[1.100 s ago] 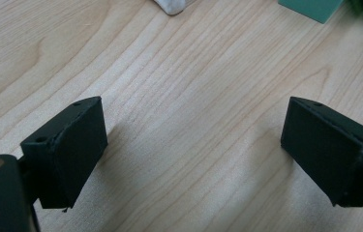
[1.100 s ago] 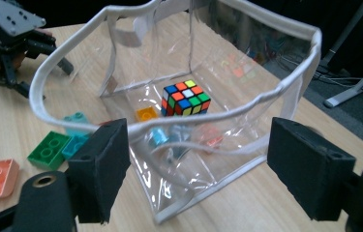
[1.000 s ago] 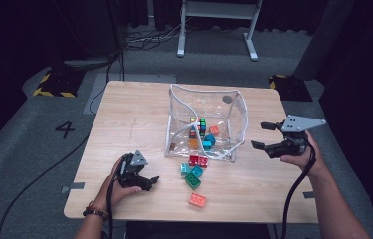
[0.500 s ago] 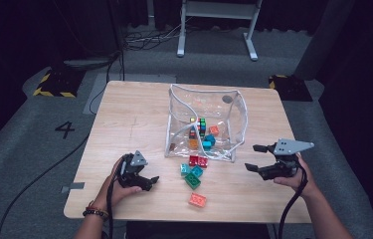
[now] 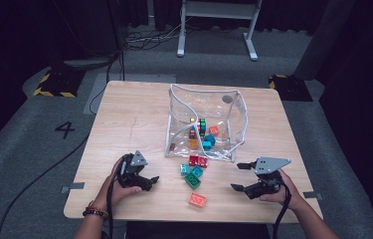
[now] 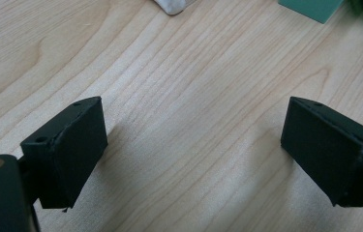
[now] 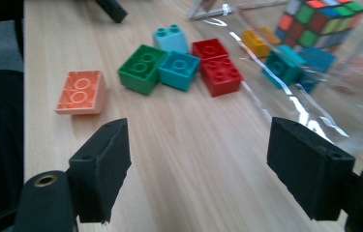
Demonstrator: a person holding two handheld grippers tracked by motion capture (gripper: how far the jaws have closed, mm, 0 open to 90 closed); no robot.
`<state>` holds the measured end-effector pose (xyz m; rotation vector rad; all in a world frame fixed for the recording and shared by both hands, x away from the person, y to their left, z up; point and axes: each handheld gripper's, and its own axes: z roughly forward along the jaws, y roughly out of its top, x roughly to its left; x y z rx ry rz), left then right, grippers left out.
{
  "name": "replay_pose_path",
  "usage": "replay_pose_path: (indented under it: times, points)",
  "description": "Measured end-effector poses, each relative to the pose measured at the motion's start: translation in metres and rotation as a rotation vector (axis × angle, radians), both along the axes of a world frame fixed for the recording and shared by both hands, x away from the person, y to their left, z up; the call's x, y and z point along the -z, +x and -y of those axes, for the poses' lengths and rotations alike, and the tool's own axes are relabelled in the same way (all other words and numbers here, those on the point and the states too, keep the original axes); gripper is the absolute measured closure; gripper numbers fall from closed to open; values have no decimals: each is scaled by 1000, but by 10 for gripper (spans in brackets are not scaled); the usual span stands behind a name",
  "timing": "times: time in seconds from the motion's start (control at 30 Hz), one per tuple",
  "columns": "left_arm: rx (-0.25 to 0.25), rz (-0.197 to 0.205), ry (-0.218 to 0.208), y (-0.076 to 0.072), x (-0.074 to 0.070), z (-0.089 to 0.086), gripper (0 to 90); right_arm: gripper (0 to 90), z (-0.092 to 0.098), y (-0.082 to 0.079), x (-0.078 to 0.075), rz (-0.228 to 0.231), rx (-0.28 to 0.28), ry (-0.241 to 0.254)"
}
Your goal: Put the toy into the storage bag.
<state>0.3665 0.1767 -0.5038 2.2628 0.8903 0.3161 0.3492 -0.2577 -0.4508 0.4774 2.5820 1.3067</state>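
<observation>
High view: wooden counter point(image 5: 139, 114), pale grain, rounded corners. Near the middle stands a clear plastic bag point(image 5: 233, 119) with white piping, its mouth toward the near edge.

Loose bricks, lying on the counter between the bag's mouth and the near edge:
- red brick point(image 5: 198, 161), two studded halves side by side, just outside the bag's mouth.
- pale teal brick point(image 5: 184, 169), small, two studs, upright.
- teal brick point(image 5: 196, 171), square, touching the green one.
- green brick point(image 5: 192, 180), square, four studs.
- orange brick point(image 5: 197, 199), flat, four studs, set apart from the cluster and nearest the near edge.

Inside the bag: a colour cube point(image 5: 202, 126), an orange-yellow brick point(image 5: 193, 143), and blue-teal bricks point(image 5: 209, 142), seen through the plastic.

Left claw point(image 5: 149, 182): held low by the near-left corner, jaws apart, nothing between them. Left gripper view: bare wood between the two black pads, with a green corner at the top edge.

Right claw point(image 5: 240, 177): held by the near-right corner, jaws wide apart and empty, pointing toward the loose bricks. Right gripper view: the orange brick point(image 7: 81, 92) lies beyond the left pad, the green brick point(image 7: 143, 67), teal brick point(image 7: 179, 69) and red brick point(image 7: 216, 66) farther on, well clear of the jaws; the bag's edge point(image 7: 285, 104) runs past the right pad.
</observation>
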Motion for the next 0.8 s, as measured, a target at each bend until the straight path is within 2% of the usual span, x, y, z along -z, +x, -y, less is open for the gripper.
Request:
replay_pose_path:
  times: [0.13, 0.27, 0.37, 0.43, 0.5, 0.53, 0.6, 0.73, 0.8]
  points:
    - [0, -2, 0, 0, 0, 0, 95, 241, -13, -3, 8, -12, -42, 1]
    - [0, 0, 0, 0, 0, 0, 95, 241, -26, -9, 17, -50, -79, 11]
    - [1, -1, 0, 0, 0, 0, 95, 241, -37, -12, 23, -72, -117, 8]
    - [0, -1, -1, 0, 0, 0, 95, 243, -46, -16, 29, -88, -142, -14]
    - [-1, 0, 2, 0, 0, 0, 95, 245, -53, -19, 32, -80, -153, -32]
    - [0, 0, 0, 0, 0, 0, 95, 245, -56, -22, 33, -97, -151, -40]
    - [0, 0, 1, 0, 0, 0, 95, 247, -62, -25, 36, -98, -167, -47]
    - [1, -1, 0, 0, 0, 0, 95, 248, -70, -27, 39, -96, -183, -51]
    - [0, -2, 1, 0, 0, 0, 95, 249, -73, -30, 40, -119, -182, -40]
